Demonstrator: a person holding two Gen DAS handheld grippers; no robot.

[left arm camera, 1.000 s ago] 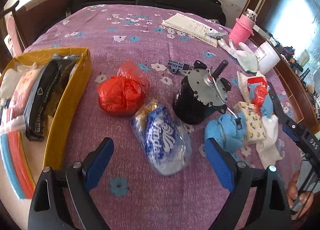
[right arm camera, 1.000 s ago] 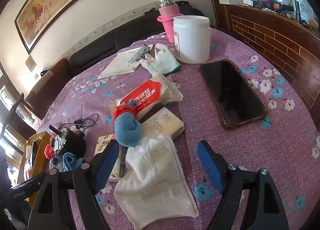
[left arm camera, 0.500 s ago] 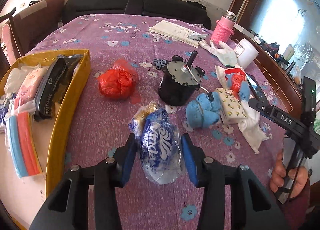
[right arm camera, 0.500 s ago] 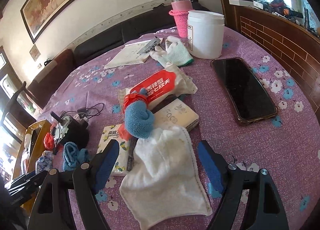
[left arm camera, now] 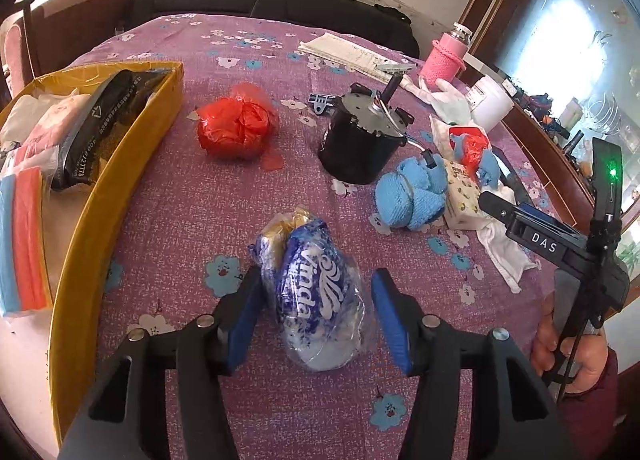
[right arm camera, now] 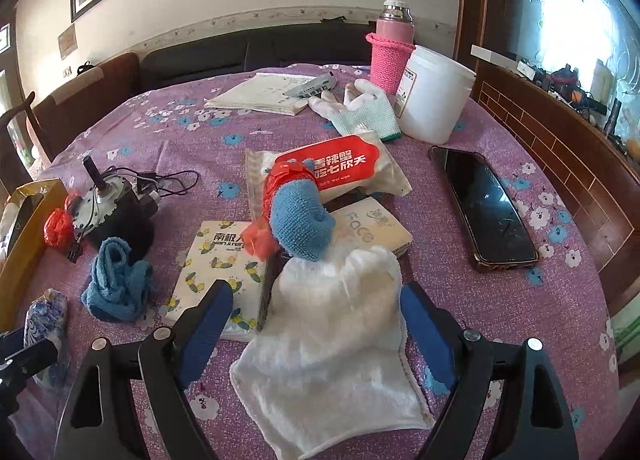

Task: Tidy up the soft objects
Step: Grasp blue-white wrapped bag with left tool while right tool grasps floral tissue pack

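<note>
We tilt our left gripper (left arm camera: 316, 310) steeply down over the purple flowered tablecloth (left arm camera: 192, 196). Its blue pads have just been opening and stand apart on either side of the crinkled blue-and-white plastic tissue pack (left arm camera: 316, 300); the left pad lies against the wrapper, the right pad clear of it. At ten o'clock from the pack sits the yellow cardboard box (left arm camera: 116, 180) holding soft packets, and at eleven o'clock the crumpled red plastic bag (left arm camera: 236, 128).

Our right gripper (right arm camera: 316, 320) points down too, and its jaws have just been opening. They gape wide around the fluffy white towel (right arm camera: 336, 344), touching neither edge. A rolled blue knit sock (right arm camera: 302, 220) lies at twelve o'clock from the towel.
</note>
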